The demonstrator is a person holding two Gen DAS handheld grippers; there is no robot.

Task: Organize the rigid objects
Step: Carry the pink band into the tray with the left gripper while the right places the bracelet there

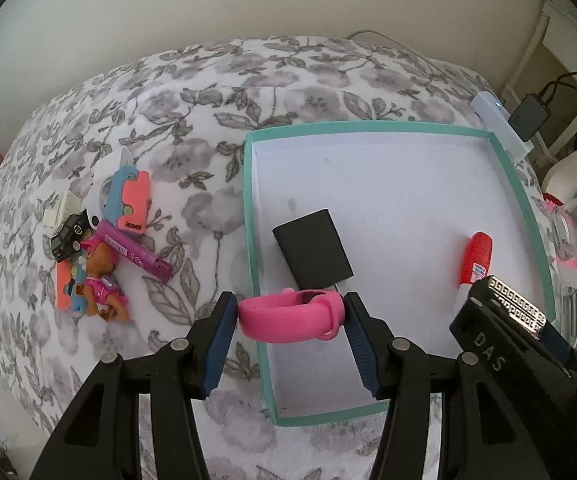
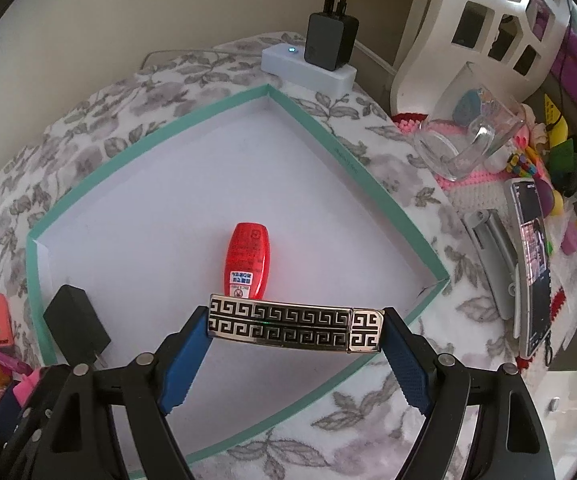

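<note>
A shallow white box with a teal rim (image 1: 248, 216) (image 2: 368, 164) lies on the flowered cloth. In it are a black charger (image 1: 312, 254) (image 2: 76, 328) and a red glue bottle (image 1: 475, 258) (image 2: 247, 258). My left gripper (image 1: 290, 314) is shut on a pink wristband (image 1: 288, 318), held over the box's near left wall. My right gripper (image 2: 296, 328) is shut on a flat bar with a black-and-silver key pattern (image 2: 296, 326), held over the box's near side; it also shows in the left wrist view (image 1: 516, 306).
Left of the box lies a pile of small things: a coral and blue toy (image 1: 130, 200), a purple marker (image 1: 136, 256), a toy dog (image 1: 102, 284), a black toy car (image 1: 68, 236). Right of the box are a power strip (image 2: 308, 66), a glass mug (image 2: 468, 136), a phone (image 2: 532, 264) and a white basket (image 2: 480, 24).
</note>
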